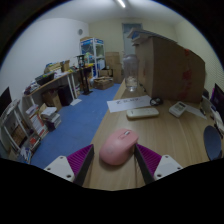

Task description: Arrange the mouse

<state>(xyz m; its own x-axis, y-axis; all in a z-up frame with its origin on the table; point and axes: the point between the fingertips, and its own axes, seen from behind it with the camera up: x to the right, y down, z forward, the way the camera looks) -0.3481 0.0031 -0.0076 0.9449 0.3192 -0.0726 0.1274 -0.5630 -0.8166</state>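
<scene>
The pink mouse [118,148] lies on the wooden surface [150,135] between the spread fingers [76,160] of the gripper [112,163], gaps on both sides, probably lined up so they can close on its flanks.

a cardboard box [170,68] stands on the wooden table [178,135]; a cluttered desk [52,88] lines the wall.
</scene>
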